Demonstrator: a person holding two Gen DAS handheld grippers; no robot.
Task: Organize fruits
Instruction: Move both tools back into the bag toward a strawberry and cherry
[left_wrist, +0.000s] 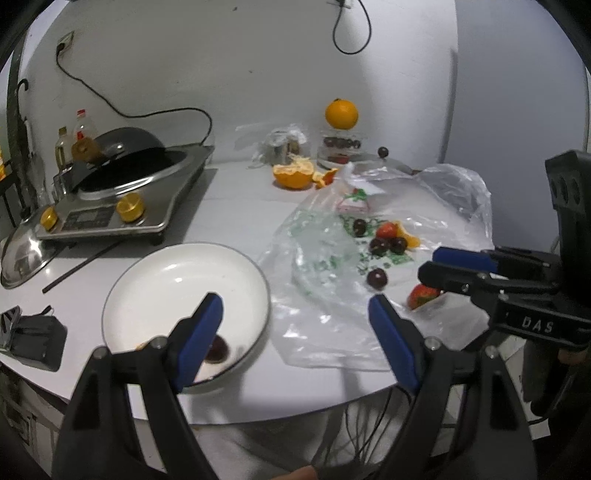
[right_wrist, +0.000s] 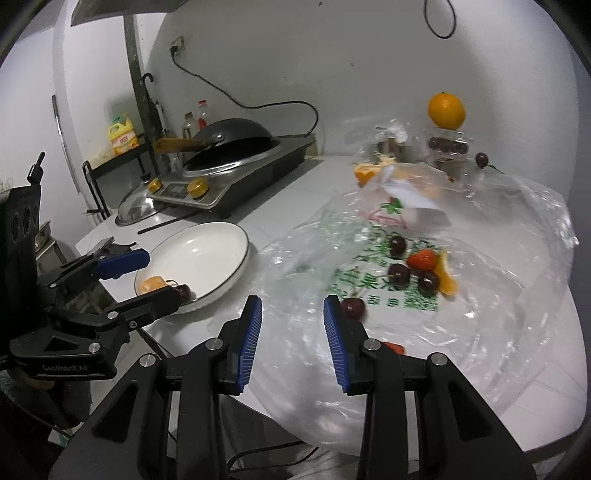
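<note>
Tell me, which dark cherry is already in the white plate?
The cherry beside the orange piece at the plate's near edge; all the others lie on the plastic bag.

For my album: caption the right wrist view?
Open right gripper over plastic bag near cherry; plate holds fruit.

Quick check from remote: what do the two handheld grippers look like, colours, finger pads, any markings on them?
Both are matte black plastic with silver screw heads along angular, cut-out fingers. The left gripper has smooth blue pads; its body carries pale lettering that looks like "GenRobot.AI" in the right wrist view. The right gripper has blue pads with fine ribbing; white letters "DAS" show on its body in the left wrist view.
</note>
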